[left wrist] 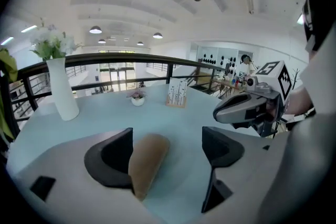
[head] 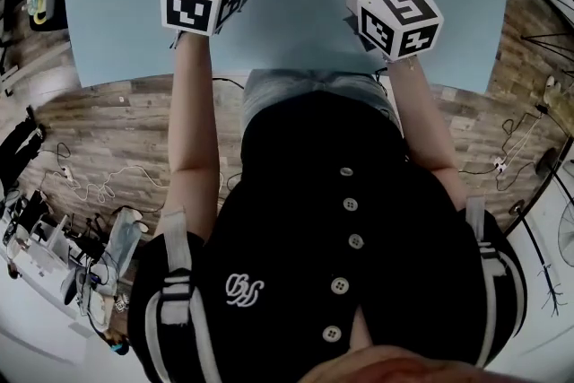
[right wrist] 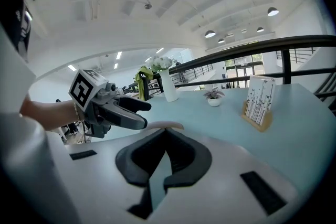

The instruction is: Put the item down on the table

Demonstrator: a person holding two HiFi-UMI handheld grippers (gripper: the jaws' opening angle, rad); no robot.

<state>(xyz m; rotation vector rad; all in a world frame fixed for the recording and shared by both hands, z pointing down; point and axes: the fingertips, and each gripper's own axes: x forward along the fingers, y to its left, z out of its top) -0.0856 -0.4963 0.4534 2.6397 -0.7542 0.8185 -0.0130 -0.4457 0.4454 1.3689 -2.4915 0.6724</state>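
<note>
Near table (left wrist: 105, 115) free; vase (left wrist: 62, 89), pot (left wrist: 137, 100), card stand (left wrist: 177, 94) block its far side.

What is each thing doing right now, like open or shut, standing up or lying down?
left gripper: open, jaws wide apart.
brown item: between the left gripper's jaws, against one jaw only, not squeezed.
right gripper: shut, nothing in it.
white vase: upright on the table, holding flowers.
little plant pot: upright.
card stand: standing upright.
</note>
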